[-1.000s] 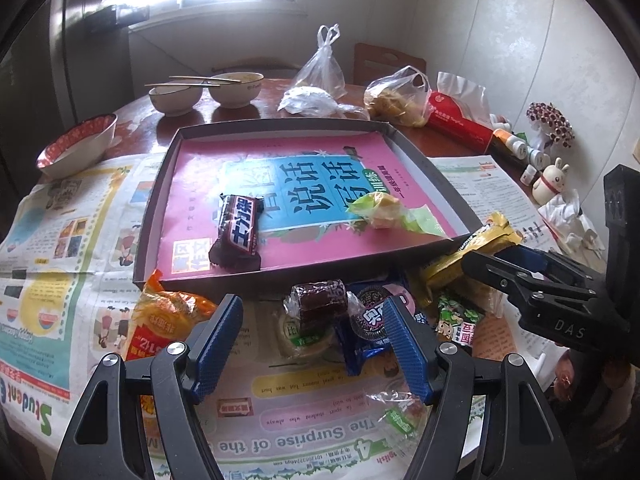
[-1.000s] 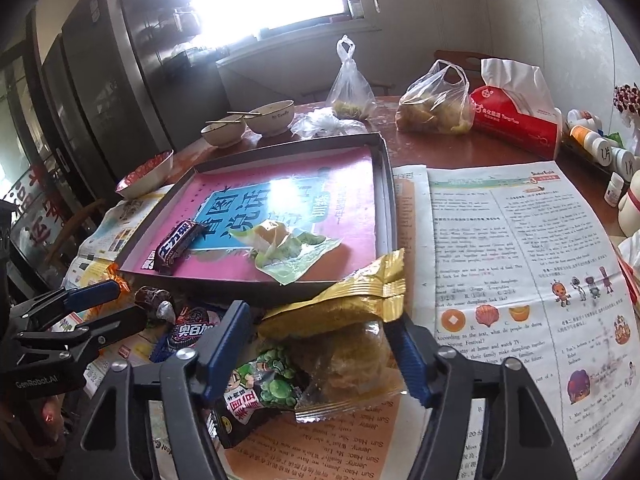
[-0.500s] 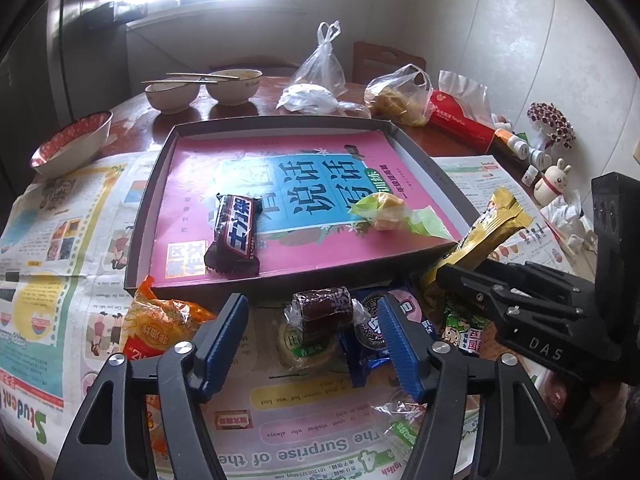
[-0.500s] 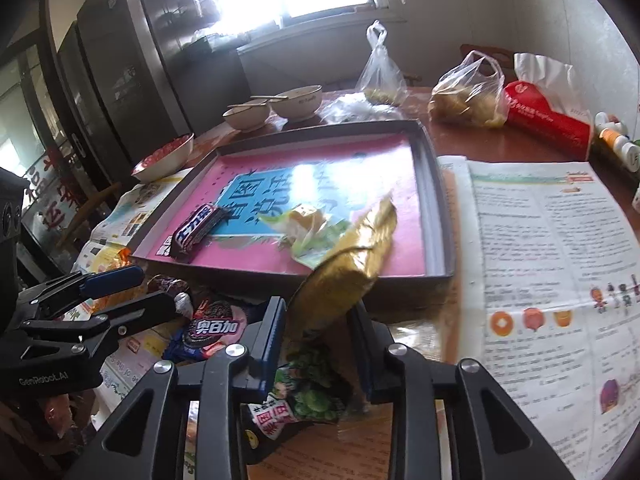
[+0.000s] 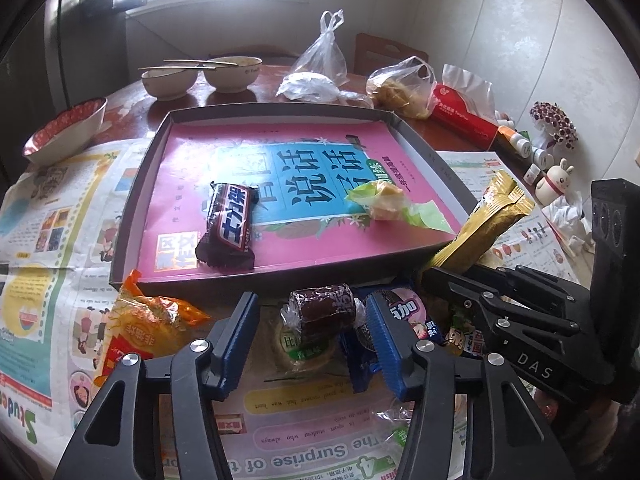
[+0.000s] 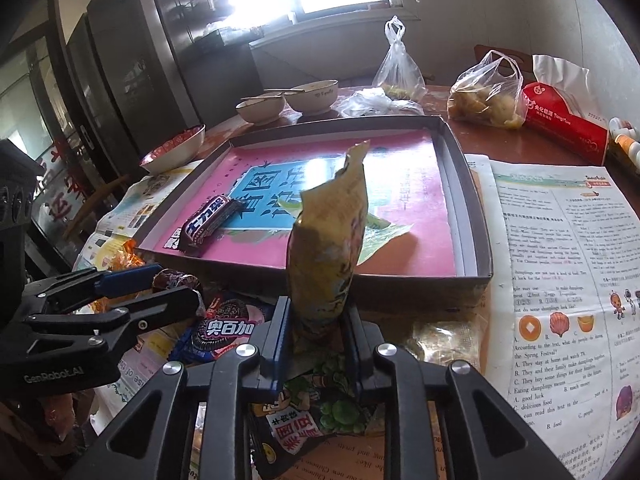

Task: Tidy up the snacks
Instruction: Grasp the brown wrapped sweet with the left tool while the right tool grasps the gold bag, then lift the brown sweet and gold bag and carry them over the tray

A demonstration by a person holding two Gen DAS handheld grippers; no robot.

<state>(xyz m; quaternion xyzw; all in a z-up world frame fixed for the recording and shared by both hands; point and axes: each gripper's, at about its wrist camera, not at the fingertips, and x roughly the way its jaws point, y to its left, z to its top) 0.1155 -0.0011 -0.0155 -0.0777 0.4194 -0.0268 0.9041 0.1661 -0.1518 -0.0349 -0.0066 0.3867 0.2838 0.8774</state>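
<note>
Gold snack pack [image 6: 328, 248] upright, pinched in right gripper [image 6: 316, 340] just off tray [image 6: 468, 216] near edge.
Left gripper [image 5: 312, 332] wide apart w/ brown-wrapped roll [image 5: 322, 312] between its fingers, at bench's near edge; choc bar [image 5: 230, 226] + green-wrapped sweet [image 5: 380, 200] in tray.

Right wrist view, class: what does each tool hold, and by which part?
The right tool grips the gold snack packet by its lower end. The left tool holds nothing.

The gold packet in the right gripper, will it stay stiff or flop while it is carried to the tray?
The gold packet stands nearly upright above the right gripper, so it seems fairly stiff. Its free top edge curls, so the upper part may sway. It looks thin and probably light; the glossy film could slip between the pads.
</note>
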